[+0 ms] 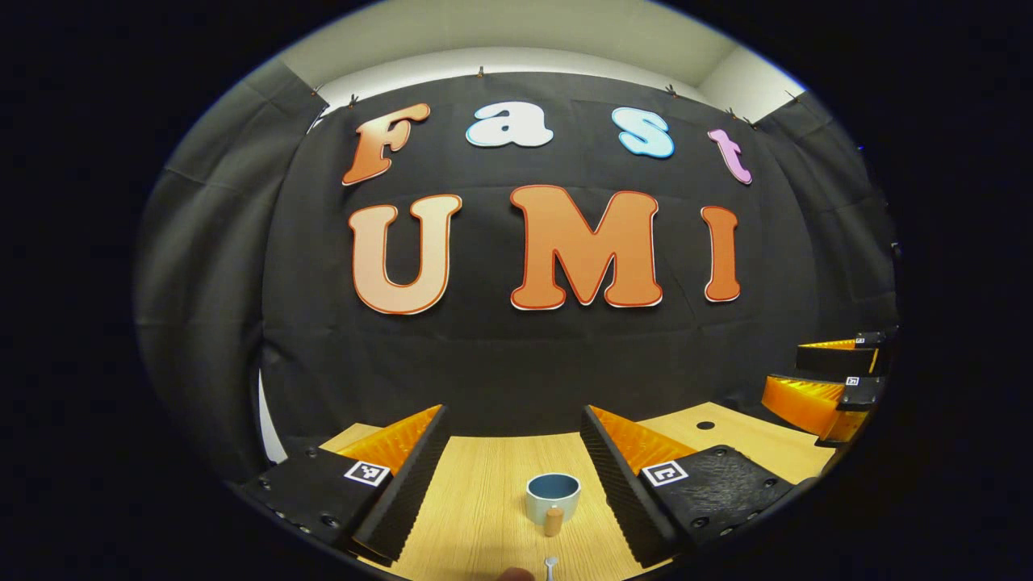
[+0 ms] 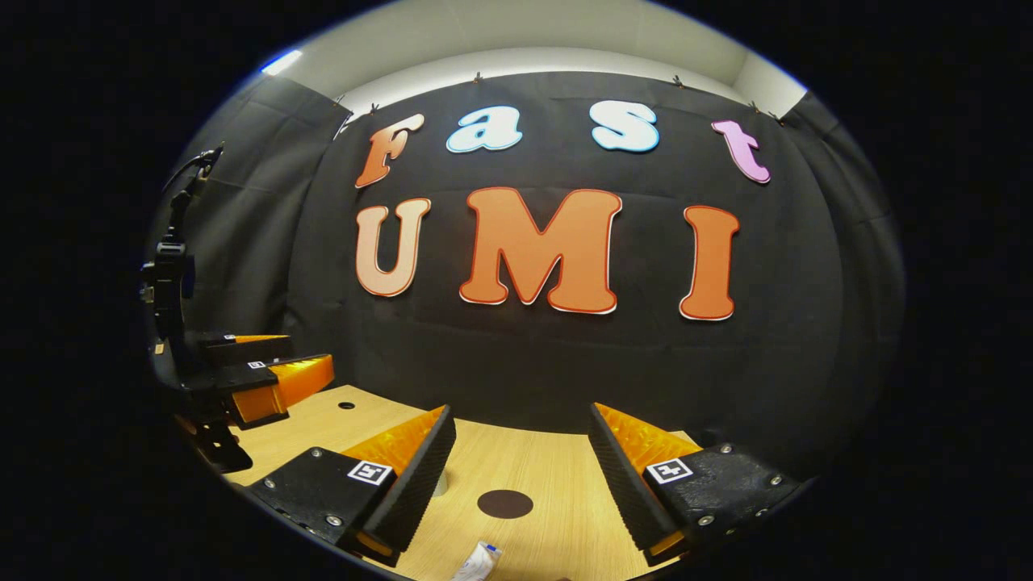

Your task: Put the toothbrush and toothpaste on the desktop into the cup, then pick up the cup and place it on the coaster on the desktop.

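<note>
Two claws gape empty: left claw (image 1: 512,476) frames the cup (image 1: 553,495), right claw (image 2: 520,476) the coaster (image 2: 505,503).

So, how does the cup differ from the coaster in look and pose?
The cup stands upright with a pale wall and blue inside, while the coaster lies flat as a dark disc. The cup has a brown handle; the coaster has none. Both are round, rest on the wooden desktop, and are untouched.

One cup (image 1: 553,495), one coaster (image 2: 505,503), one toothpaste tube (image 2: 476,562), one toothbrush (image 1: 550,567), two grippers (image 1: 510,476) (image 2: 518,476)
</note>
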Demonstrator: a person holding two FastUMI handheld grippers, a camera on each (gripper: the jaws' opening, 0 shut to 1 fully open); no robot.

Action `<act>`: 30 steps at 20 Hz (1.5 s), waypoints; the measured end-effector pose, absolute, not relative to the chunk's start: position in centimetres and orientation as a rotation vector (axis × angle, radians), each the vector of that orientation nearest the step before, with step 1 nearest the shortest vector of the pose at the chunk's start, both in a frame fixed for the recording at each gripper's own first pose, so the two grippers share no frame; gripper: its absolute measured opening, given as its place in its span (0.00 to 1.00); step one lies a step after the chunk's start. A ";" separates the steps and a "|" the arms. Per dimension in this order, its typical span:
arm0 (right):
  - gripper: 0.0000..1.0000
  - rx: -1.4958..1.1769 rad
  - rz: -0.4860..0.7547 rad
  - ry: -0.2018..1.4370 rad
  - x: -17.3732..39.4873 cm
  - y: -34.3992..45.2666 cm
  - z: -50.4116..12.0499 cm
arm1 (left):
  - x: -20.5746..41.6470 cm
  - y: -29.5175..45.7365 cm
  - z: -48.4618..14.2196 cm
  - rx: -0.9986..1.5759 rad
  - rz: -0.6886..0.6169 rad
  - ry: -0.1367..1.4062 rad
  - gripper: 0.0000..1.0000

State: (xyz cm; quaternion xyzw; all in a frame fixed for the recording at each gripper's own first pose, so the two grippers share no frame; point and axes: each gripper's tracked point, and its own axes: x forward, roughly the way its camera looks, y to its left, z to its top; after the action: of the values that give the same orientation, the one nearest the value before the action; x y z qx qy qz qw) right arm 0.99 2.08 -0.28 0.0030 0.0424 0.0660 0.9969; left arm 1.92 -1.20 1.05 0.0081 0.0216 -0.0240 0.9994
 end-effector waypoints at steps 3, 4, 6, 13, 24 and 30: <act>0.99 -0.012 0.142 0.143 1.0 1.8 -0.9 | 2.7 -1.5 0.4 0.023 -0.064 0.101 0.97; 0.99 -0.017 0.139 0.157 1.0 1.6 -1.2 | 2.9 -1.7 0.2 0.031 -0.068 0.120 0.97; 0.99 -0.019 0.145 0.189 0.8 1.7 -1.9 | 3.1 -2.1 -0.6 0.053 -0.078 0.158 0.97; 0.99 -0.038 0.195 0.378 -0.6 2.6 -7.1 | 2.8 -3.6 -5.3 0.034 -0.121 0.351 0.97; 0.95 -0.093 0.235 0.616 -2.5 4.4 -15.7 | 0.8 -5.2 -15.6 0.016 -0.199 0.736 0.98; 0.90 -0.067 0.244 0.766 -3.7 4.7 -20.8 | -1.2 -4.6 -21.0 0.000 -0.180 0.981 0.98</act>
State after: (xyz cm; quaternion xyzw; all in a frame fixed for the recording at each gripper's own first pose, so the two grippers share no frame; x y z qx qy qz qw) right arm -3.67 4.72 -20.78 -0.0324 0.3727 0.1188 0.9197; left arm -1.19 -4.61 -20.96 0.0002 0.4704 -0.0862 0.8783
